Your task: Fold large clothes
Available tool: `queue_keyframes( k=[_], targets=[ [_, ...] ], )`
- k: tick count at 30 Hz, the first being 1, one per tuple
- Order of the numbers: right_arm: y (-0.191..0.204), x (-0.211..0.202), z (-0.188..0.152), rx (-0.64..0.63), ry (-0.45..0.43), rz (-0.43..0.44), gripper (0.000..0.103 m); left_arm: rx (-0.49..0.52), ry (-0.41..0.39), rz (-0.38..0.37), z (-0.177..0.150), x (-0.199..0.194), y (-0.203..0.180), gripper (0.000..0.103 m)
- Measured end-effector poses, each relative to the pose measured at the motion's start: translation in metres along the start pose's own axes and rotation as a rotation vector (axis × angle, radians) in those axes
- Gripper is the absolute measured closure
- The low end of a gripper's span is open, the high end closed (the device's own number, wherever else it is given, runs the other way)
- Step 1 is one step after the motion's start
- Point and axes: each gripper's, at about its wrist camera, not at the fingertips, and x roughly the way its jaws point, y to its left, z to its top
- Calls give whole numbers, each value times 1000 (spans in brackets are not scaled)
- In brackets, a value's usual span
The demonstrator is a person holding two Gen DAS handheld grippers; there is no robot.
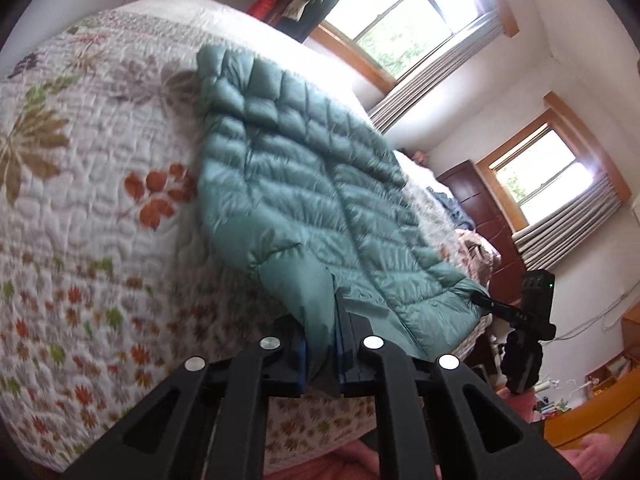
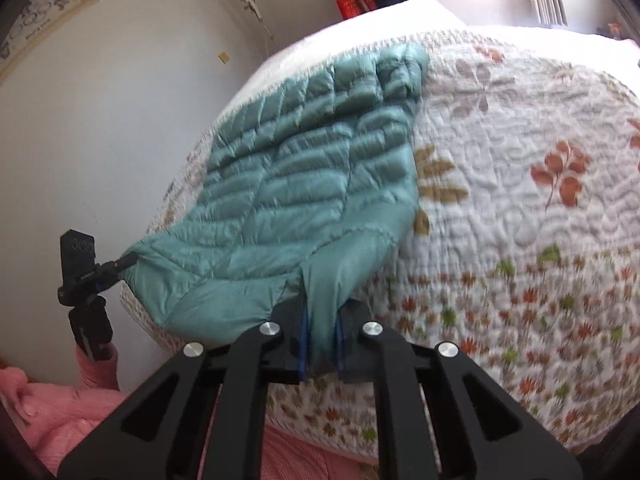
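Black two-finger left gripper (image 1: 322, 354) fills the bottom of the left wrist view, its blue-lined jaws clamped on a smooth unquilted corner of the teal quilted puffer jacket (image 1: 304, 184) at the hem. Black two-finger right gripper (image 2: 322, 344) is likewise closed on another hem corner of the jacket (image 2: 296, 184) in its own view. Each gripper also shows small in the other's camera, pinching the far hem corner: the right one (image 1: 486, 302) at the right edge, the left one (image 2: 124, 262) at the left edge.

The jacket lies spread on the white quilted bedspread with orange and green leaf print (image 1: 92, 208), near the bed's edge, hem toward the cameras and collar end away. Its shiny fabric is stitched in narrow horizontal channels that meet a centre seam, puffier and bunched near the collar. The hem edge is lifted slightly off the bedspread (image 2: 520, 208) between the two grips. A pink sleeve (image 2: 60, 408) shows at lower left
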Motion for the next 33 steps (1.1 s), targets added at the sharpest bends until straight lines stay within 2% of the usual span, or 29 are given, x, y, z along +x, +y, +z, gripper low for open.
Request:
queue_keyframes(
  k=[5,11,18,25,29,31,32,33],
  targets=[
    [-6,-1,51,15,-45,40,95,-2,-54,-32,45,6,-1,93],
    [-20,29,117,59,-38,69,95,-23,-79,-54,99,23,15,93],
    [-39,80,179,125,21,67,95,-96,-41,-39,159,70,50,93],
    [-66,138,221,199,75,19,94,-168,5,-4,197,118,86,92],
    [-83,154,230,242,86,8,88,-201,22,-6,210,132,98,89],
    [-91,153,231,266,76,30,86,-224,20,-30,214,130,103,86],
    [-95,151,231,272,69,42,81,-227,13,-48,215,126,103,86],
    [-98,147,230,278,56,44,69,-225,6,-58,216,123,103,85]
  ],
)
